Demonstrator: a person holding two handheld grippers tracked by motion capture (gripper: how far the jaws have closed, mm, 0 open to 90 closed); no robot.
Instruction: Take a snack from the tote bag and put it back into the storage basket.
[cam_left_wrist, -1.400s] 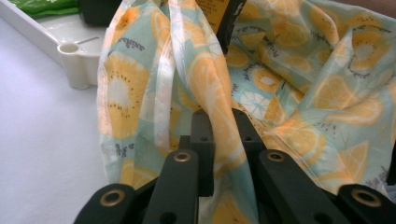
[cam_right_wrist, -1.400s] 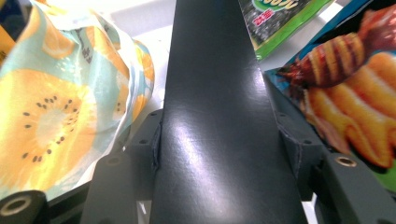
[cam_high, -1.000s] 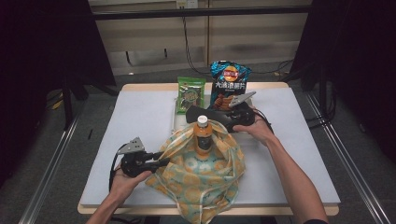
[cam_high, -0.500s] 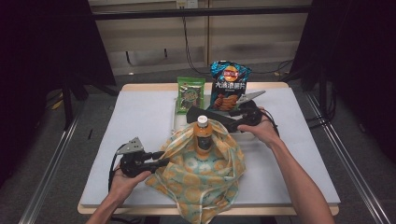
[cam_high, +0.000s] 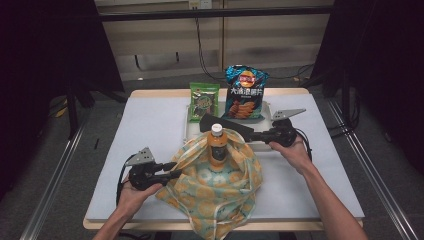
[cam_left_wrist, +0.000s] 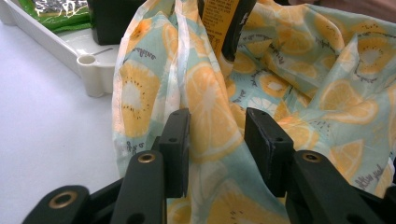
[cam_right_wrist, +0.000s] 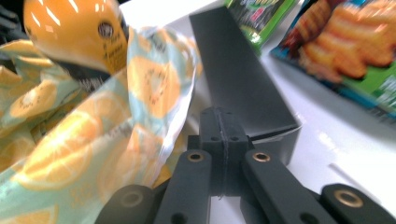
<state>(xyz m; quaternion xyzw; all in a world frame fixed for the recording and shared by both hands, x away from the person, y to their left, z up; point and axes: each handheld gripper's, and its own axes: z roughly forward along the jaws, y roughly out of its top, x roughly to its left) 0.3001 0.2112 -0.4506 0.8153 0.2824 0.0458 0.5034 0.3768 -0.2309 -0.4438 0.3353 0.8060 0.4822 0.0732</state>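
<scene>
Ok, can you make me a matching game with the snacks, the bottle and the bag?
Things:
1. bottle
2. green packet
3. chip bag
4. fruit-print bag

Descriptions:
A. dark blue, standing at the back
B. orange, white cap, upright
C. held by the left tool
D. left of the chips, in the white tray

Pairs: 1-B, 2-D, 3-A, 4-C

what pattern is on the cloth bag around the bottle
Orange and lemon slices on pale mint-green cloth bag, clearest in the left gripper view.
</scene>
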